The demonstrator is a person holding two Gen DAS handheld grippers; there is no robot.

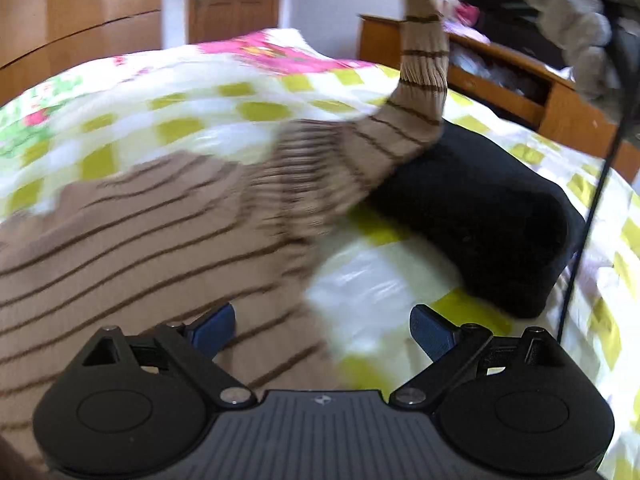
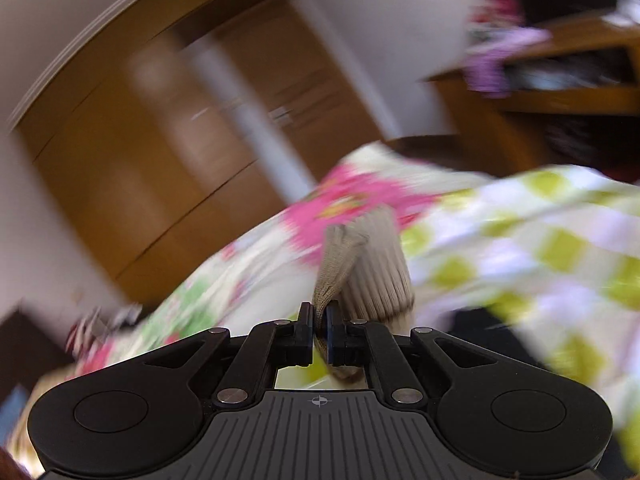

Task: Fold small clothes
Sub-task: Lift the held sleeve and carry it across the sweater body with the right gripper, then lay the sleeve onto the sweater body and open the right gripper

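Two grippers are seen: the right gripper (image 2: 320,330) is clamped on the striped sweater's (image 1: 132,240) cuff, lifted above the checked bedspread (image 1: 400,276); the left gripper (image 1: 322,330) is spread wide, empty, over the sweater's body.

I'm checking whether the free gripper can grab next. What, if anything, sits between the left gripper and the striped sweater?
Nothing visible does. The left gripper stands open right over the striped sweater on the bedspread. The black folded garment lies off to the right, out of its path.
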